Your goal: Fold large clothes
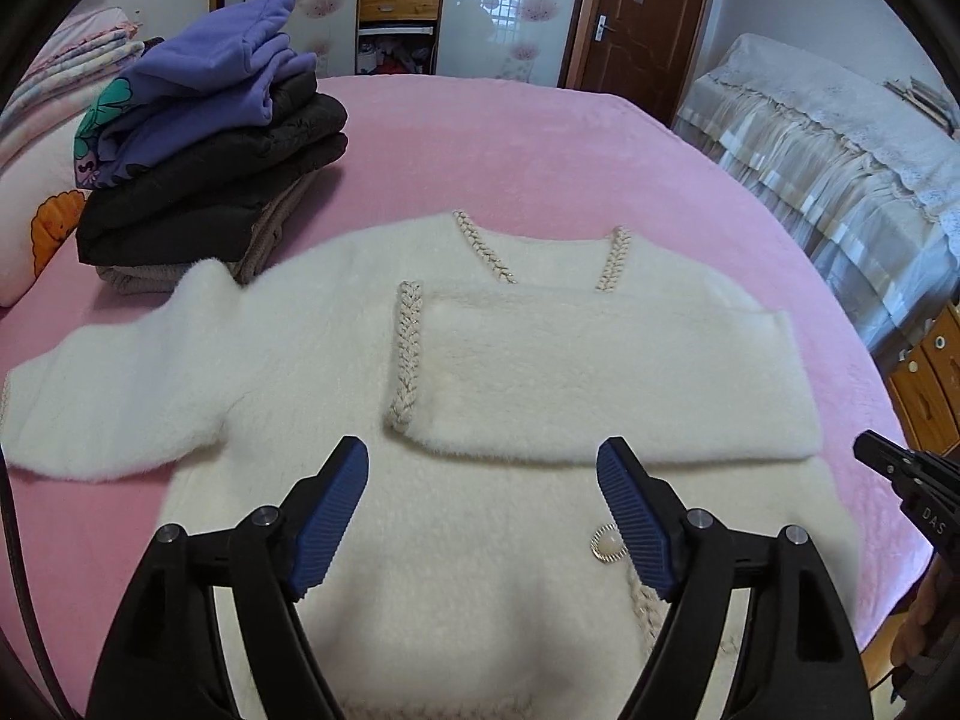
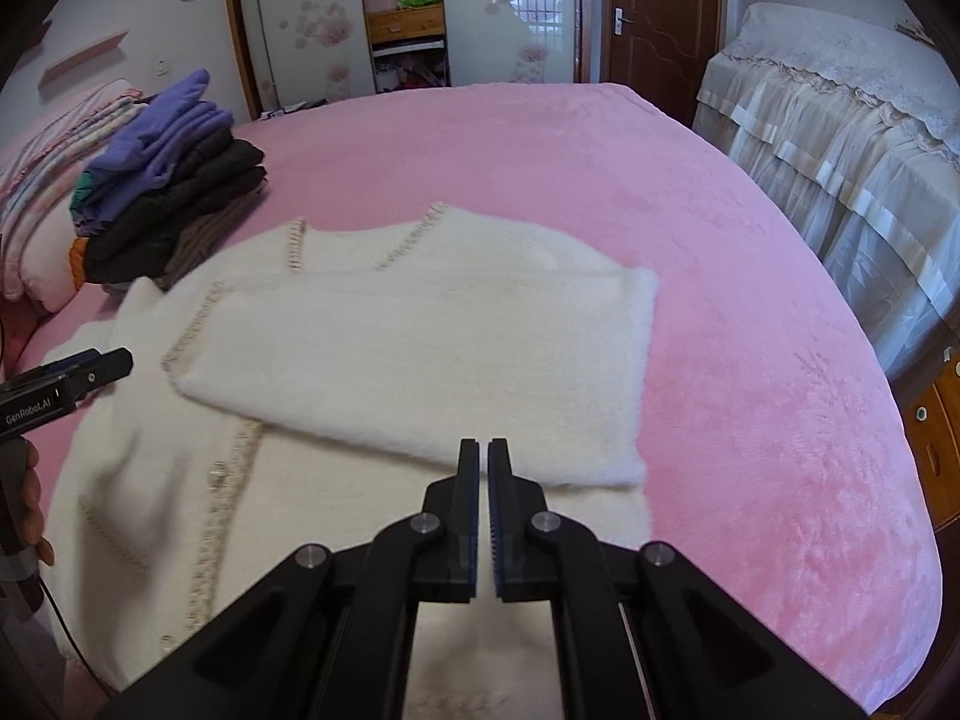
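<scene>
White fuzzy sweater (image 1: 492, 372) flat on pink bed (image 1: 540, 138); right sleeve (image 2: 420, 360) already folded across chest, left sleeve (image 1: 114, 396) still out; left gripper (image 1: 483, 516) wide open over the hem, holding nothing; right gripper (image 2: 483, 504) closed, empty. Next, I'd say: pinch left cuff, lay it across level; avoid the clothes stack (image 1: 210, 138).

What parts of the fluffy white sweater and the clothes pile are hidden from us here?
- Sweater hem: left wrist view, covered by the open left claw and cut off by the bottom edge.
- Sweater's chest: both views, covered by the folded right sleeve.
- Pile bottom garment: left wrist view, mostly buried under dark clothes.
- Left sleeve cuff: right wrist view, blurred and behind the left claw.
</scene>
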Tool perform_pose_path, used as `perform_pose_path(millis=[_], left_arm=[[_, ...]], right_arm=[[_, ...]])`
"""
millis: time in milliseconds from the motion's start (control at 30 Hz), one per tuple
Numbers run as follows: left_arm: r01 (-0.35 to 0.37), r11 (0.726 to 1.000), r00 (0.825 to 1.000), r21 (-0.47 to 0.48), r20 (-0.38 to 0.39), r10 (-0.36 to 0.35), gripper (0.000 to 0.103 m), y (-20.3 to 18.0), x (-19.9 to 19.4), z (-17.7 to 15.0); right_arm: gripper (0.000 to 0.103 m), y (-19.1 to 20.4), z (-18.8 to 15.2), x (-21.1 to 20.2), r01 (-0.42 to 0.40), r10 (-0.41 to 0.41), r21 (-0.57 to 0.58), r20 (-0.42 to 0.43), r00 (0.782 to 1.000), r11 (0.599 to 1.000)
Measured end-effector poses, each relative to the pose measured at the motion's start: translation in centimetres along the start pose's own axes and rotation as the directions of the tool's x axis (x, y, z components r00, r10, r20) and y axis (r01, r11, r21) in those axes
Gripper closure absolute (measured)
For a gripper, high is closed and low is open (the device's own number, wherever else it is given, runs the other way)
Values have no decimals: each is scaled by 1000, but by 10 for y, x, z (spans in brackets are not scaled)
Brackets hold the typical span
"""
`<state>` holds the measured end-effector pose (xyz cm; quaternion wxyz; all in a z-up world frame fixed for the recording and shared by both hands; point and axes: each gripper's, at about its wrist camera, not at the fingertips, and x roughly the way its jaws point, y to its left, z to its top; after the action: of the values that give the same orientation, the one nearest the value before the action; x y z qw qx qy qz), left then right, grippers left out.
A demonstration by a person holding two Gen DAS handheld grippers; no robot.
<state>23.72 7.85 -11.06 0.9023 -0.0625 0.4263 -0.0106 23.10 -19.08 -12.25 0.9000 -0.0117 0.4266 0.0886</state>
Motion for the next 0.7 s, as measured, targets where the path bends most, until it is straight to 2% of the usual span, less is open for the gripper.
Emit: perform_pose_path(millis=[200,300,367,467,600,667,700], left_arm=[[48,999,998,-13,37,-48,22,-1,-44,-14],[84,994,996,-66,42,-81,15,4,-68,-22],[105,991,994,-78,30,-103,14,6,-86,-28],[79,995,995,-58,67,-75,14,6,-113,-38],[29,1000,994,-10,101,-28,14,14,-145,-47],[28,1000,995,-14,94,-26,14,27,-156,-49],[27,999,996,-31,91,-24,14,36,-162,-49]], right_arm=[[100,26,0,-35,-61,60,29,36,998,998],[96,40,-4,-54,-89,87,35,57,995,995],[83,51,-7,-66,-107,105,34,72,992,994],[72,66,-14,-85,-120,116,24,112,987,993],[62,93,-21,-104,-96,98,-22,156,983,995],[51,109,-23,-110,-79,88,-61,169,982,995],[50,118,-22,-112,-85,98,-81,172,980,993]])
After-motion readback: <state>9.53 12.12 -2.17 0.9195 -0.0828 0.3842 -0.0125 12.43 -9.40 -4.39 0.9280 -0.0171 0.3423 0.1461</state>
